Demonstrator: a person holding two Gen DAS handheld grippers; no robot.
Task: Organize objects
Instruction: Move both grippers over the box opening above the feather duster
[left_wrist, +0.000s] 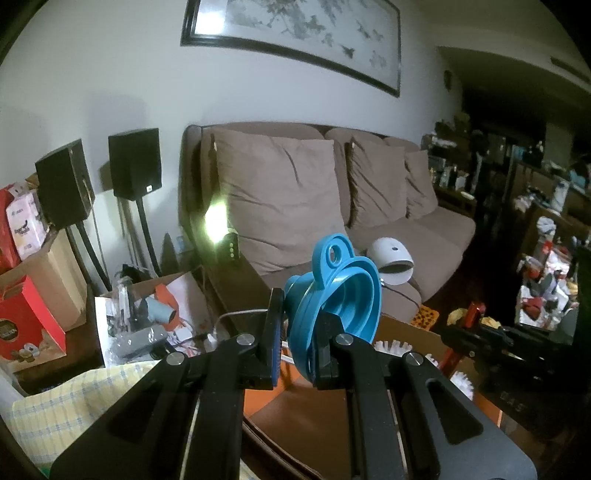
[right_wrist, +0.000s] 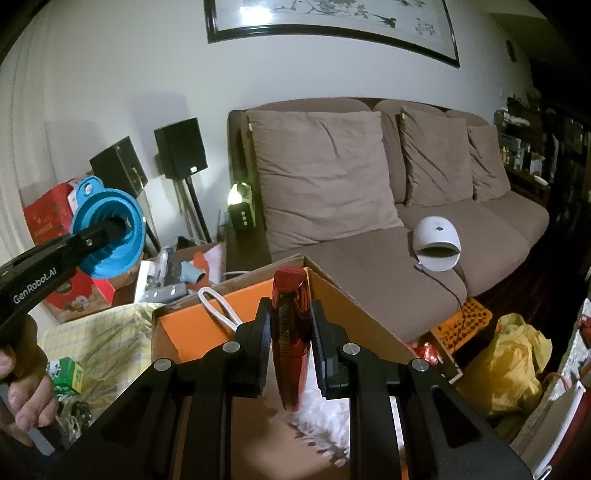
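My left gripper (left_wrist: 297, 332) is shut on the rim of a blue collapsible funnel (left_wrist: 340, 291), which stands up between the pads with its hanging loop on top. The right wrist view shows that same funnel (right_wrist: 110, 236) at the left, held by the left gripper's black arm. My right gripper (right_wrist: 290, 332) is shut on a glossy dark-red tube (right_wrist: 291, 332) with gold lettering, standing upright between the pads. Both grippers hover over an open cardboard box (right_wrist: 354, 306) with an orange inner wall; the red tube (left_wrist: 471, 317) also shows at the right of the left wrist view.
A brown sofa (right_wrist: 369, 258) with cushions lies behind the box, with a white domed lamp (right_wrist: 436, 240) on its seat. White bristly brushes (right_wrist: 325, 417) and a white cord loop (right_wrist: 218, 306) lie in the box. A yellow checked cloth (right_wrist: 99, 339), a yellow bag (right_wrist: 509, 362) and black speakers (right_wrist: 181, 147) surround it.
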